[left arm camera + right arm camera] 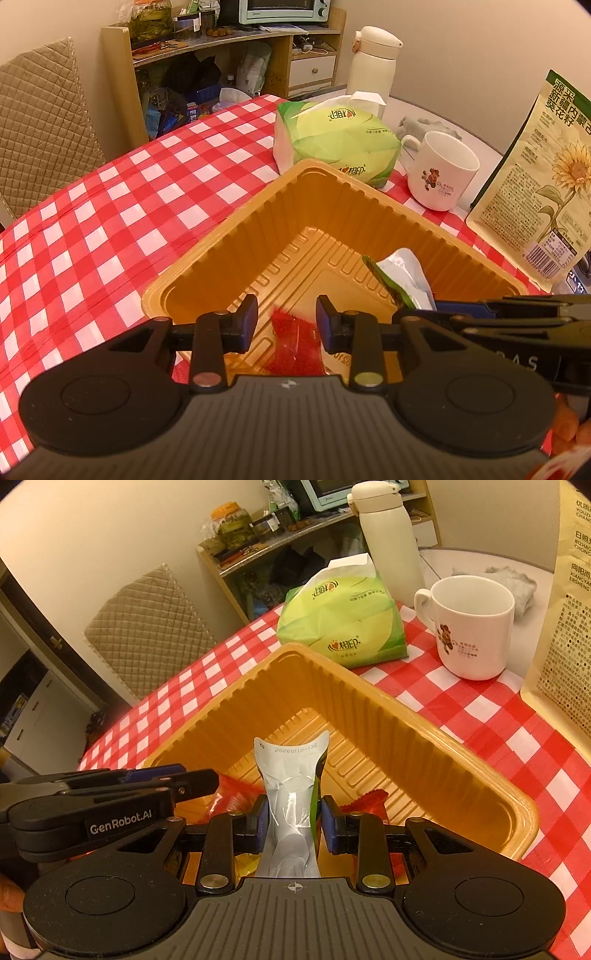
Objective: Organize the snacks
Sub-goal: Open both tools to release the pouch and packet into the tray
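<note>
Over the gold tray point(424, 734), the right gripper point(291, 814) pinches a silver snack packet point(291, 775); only its view shows the date stamp. The left gripper point(286, 321) gapes empty above a half-hidden red packet point(295, 343).

Checked tablecloth point(110, 229); green tissue pack point(332, 144) beside white mug point(441, 171); cream flask point(373, 62) behind them; grey cloth point(513, 583) behind mug; quilted chair point(40, 114); shelf point(221, 48) with toaster oven point(284, 10).
</note>
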`<state>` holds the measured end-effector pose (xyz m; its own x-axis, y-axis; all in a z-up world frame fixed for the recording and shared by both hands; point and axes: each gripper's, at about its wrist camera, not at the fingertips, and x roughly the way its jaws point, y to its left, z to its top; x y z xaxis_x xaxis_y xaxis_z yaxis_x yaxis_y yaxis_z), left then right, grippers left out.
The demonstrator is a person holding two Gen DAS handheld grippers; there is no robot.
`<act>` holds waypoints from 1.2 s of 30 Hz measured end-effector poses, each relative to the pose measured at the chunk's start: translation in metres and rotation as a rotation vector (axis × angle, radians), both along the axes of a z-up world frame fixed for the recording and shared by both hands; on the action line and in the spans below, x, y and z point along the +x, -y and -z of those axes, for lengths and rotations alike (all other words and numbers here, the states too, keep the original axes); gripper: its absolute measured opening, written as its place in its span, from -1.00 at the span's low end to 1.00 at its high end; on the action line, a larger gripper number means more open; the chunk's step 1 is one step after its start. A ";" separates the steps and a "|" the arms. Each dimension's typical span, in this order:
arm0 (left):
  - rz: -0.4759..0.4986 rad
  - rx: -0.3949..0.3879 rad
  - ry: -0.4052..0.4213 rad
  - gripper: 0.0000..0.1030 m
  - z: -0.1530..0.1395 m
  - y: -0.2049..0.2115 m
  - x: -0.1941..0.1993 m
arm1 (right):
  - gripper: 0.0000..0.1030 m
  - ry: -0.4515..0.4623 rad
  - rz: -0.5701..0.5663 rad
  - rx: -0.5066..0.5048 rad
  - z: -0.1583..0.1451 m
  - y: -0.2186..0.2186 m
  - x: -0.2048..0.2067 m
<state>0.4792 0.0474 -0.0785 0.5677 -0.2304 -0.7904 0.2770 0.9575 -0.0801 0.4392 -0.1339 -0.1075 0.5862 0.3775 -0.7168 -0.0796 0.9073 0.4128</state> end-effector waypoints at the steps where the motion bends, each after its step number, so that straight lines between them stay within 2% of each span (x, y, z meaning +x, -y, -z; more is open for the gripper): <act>1: -0.001 -0.003 0.001 -0.40 0.000 -0.001 -0.001 | -0.41 0.001 0.001 0.000 0.000 -0.001 0.001; 14: -0.005 -0.024 0.007 -0.31 -0.008 -0.011 -0.014 | -0.41 0.025 0.018 -0.005 -0.004 -0.009 0.006; 16: -0.004 -0.026 0.011 -0.17 -0.010 -0.012 -0.017 | -0.41 0.044 0.038 -0.001 -0.005 -0.008 0.007; 17: -0.004 -0.028 0.015 -0.14 -0.011 -0.013 -0.019 | -0.38 0.053 0.046 0.008 -0.006 -0.007 0.007; 19: -0.002 -0.030 0.018 -0.13 -0.013 -0.013 -0.023 | -0.15 0.071 0.069 0.029 -0.008 -0.004 0.006; 20: -0.001 -0.031 0.018 -0.13 -0.013 -0.014 -0.025 | 0.14 0.087 0.080 0.044 -0.010 -0.002 0.004; 21: -0.001 -0.033 0.019 -0.10 -0.014 -0.014 -0.027 | 0.28 0.103 0.089 0.057 -0.012 0.000 0.002; 23: -0.006 -0.034 0.021 -0.05 -0.015 -0.015 -0.031 | 0.28 0.128 0.093 0.063 -0.017 0.003 -0.001; 26: -0.010 -0.045 0.026 -0.01 -0.019 -0.017 -0.041 | 0.28 0.120 0.091 0.067 -0.023 0.007 -0.007; 29: -0.019 -0.065 0.038 0.13 -0.026 -0.019 -0.054 | 0.30 0.113 0.091 0.090 -0.026 0.015 -0.019; 36: -0.019 -0.093 0.075 0.19 -0.044 -0.018 -0.096 | 0.52 0.109 0.101 0.112 -0.033 0.035 -0.057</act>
